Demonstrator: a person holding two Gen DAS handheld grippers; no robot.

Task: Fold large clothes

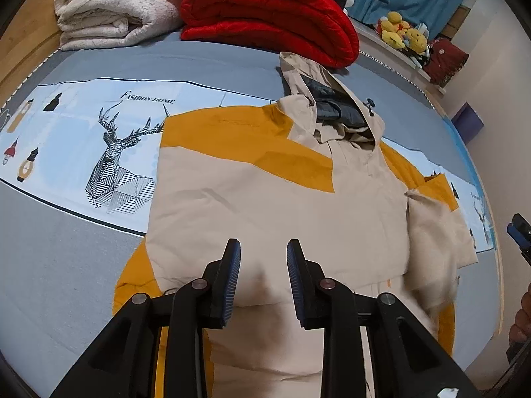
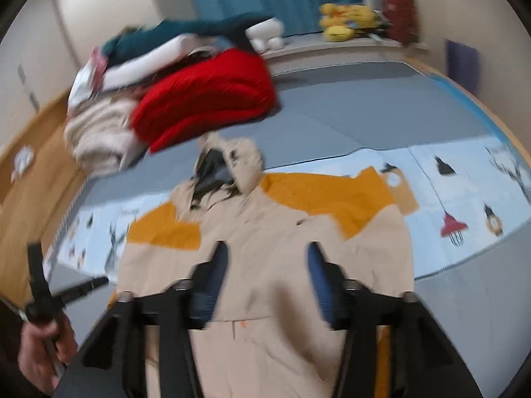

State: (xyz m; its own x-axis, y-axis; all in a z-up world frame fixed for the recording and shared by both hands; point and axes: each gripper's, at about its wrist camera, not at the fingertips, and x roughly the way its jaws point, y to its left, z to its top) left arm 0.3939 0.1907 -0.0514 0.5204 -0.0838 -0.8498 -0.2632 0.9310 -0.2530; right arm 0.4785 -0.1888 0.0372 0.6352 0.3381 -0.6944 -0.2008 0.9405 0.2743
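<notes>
A beige and mustard hooded jacket [image 1: 265, 192] lies flat, front up, on the bed, hood [image 1: 332, 106] pointing away. One beige sleeve [image 1: 434, 232] lies folded over the body at the right and looks blurred. My left gripper [image 1: 263, 243] hovers over the jacket's lower body, jaws apart with nothing between them. The right wrist view is blurred: the right gripper [image 2: 267, 247] stands open wide above the jacket [image 2: 265, 232], holding nothing. The right gripper's tip [image 1: 519, 229] shows at the far right edge of the left wrist view. A hand [image 2: 43, 348] holds the left gripper [image 2: 39, 285] at lower left.
A folded red blanket [image 1: 265, 20] and a folded cream blanket [image 1: 116, 6] lie at the head of the bed, just beyond the hood. The grey sheet has a pale blue band with a deer print [image 1: 116, 152]. Yellow plush toys [image 1: 401, 33] sit on a ledge behind.
</notes>
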